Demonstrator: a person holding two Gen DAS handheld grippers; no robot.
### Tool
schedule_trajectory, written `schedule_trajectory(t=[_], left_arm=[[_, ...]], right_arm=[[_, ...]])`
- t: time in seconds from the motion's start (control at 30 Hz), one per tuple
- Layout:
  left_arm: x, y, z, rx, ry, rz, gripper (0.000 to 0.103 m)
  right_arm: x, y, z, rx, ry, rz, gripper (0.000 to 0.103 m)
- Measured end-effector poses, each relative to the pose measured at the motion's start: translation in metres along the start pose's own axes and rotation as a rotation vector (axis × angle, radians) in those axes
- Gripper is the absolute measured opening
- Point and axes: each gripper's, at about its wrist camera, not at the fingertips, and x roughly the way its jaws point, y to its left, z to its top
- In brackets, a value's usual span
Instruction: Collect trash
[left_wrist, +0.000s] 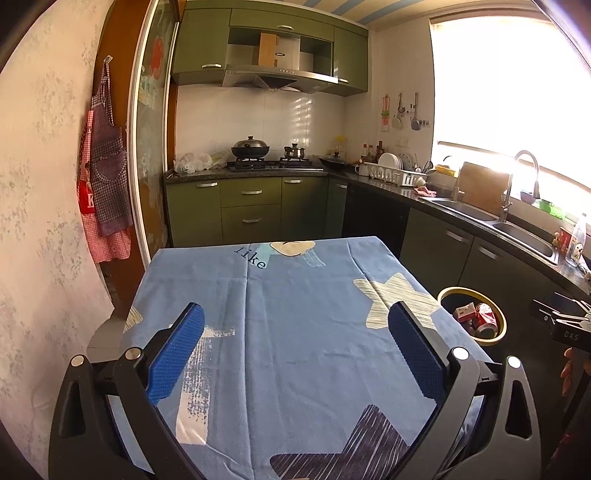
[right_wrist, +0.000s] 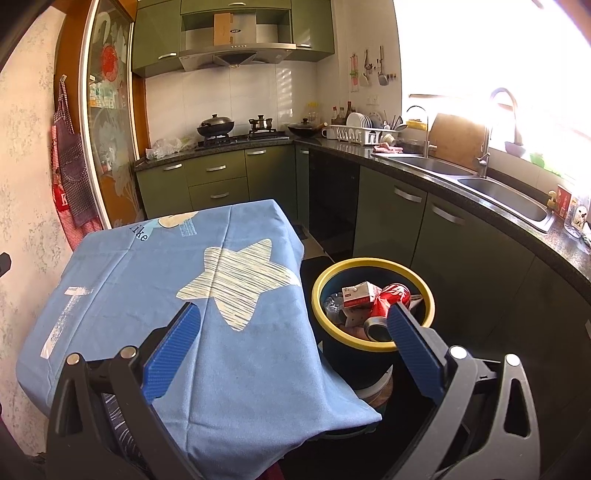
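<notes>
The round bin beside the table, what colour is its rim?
Yellow rim, on a dark bin; clearest in the right wrist view.

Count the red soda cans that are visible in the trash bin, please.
1. A crushed red soda can lies inside the yellow-rimmed trash bin, beside a red-and-white carton. Other cans may be hidden underneath.

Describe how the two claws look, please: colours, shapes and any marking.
Both match: the left claw and the right claw each have two flat blue pads with fine ribbed texture, mounted on black angular plastic arms with triangular cut-outs and round silver pivot bolts. No cables or markings show on them.
</notes>
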Motion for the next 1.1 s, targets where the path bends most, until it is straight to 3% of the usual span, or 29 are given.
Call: schedule_trajectory(t=[1.1], left_arm=[[-0.0001, 0.0064, -0.0012, -0.012, 0.009, -0.012, 0.098]], right_arm=[[-0.0003, 0.0026, -0.0003, 0.007, 0.003, 0.000, 0.096]])
